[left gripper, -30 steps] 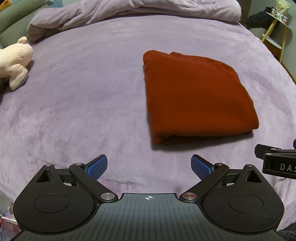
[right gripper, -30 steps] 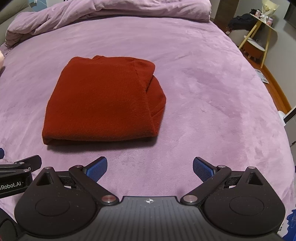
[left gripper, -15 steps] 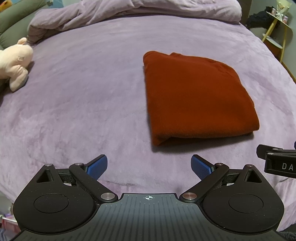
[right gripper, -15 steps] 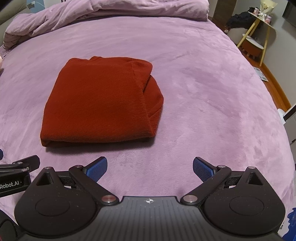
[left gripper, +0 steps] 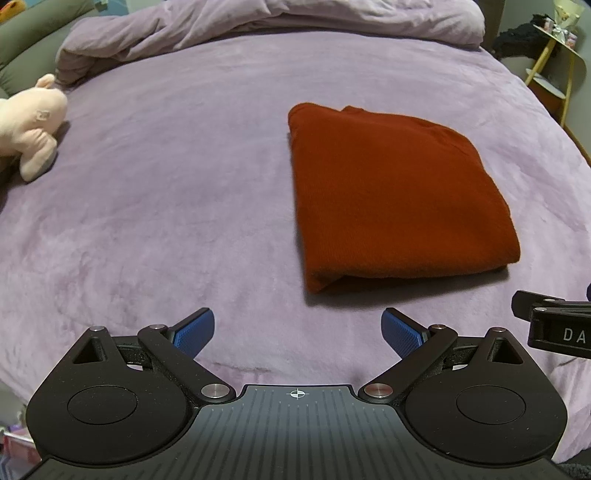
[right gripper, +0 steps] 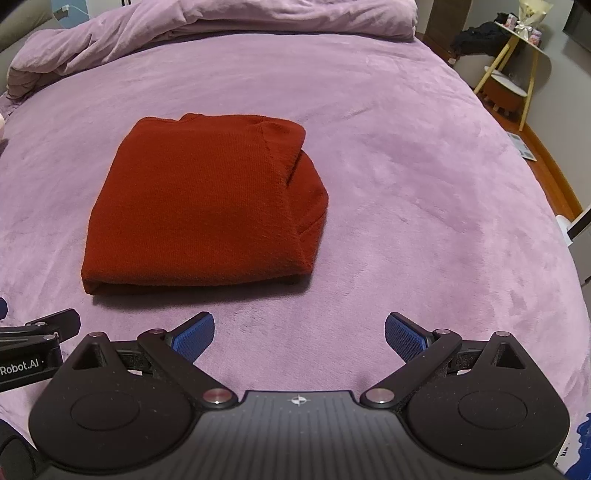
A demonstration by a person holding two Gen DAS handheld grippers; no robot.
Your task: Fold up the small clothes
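Note:
A rust-red garment [left gripper: 391, 192] lies folded into a compact rectangle on the purple bed cover [left gripper: 166, 221]. It also shows in the right wrist view [right gripper: 199, 206], with its folded edge toward me. My left gripper [left gripper: 298, 334] is open and empty, just short of the garment's near left corner. My right gripper [right gripper: 299, 336] is open and empty, in front of the garment's near right corner. Neither gripper touches the cloth. Each gripper's side shows at the edge of the other's view.
A pale pink plush toy [left gripper: 31, 122] lies at the far left of the bed. A bunched purple duvet [right gripper: 207, 18] lies along the far edge. A yellow-legged side table [right gripper: 517, 55] stands beyond the bed's right side, and wooden floor [right gripper: 546, 166] shows there.
Both grippers have drawn back very slightly from the folded garment. The garment has not moved.

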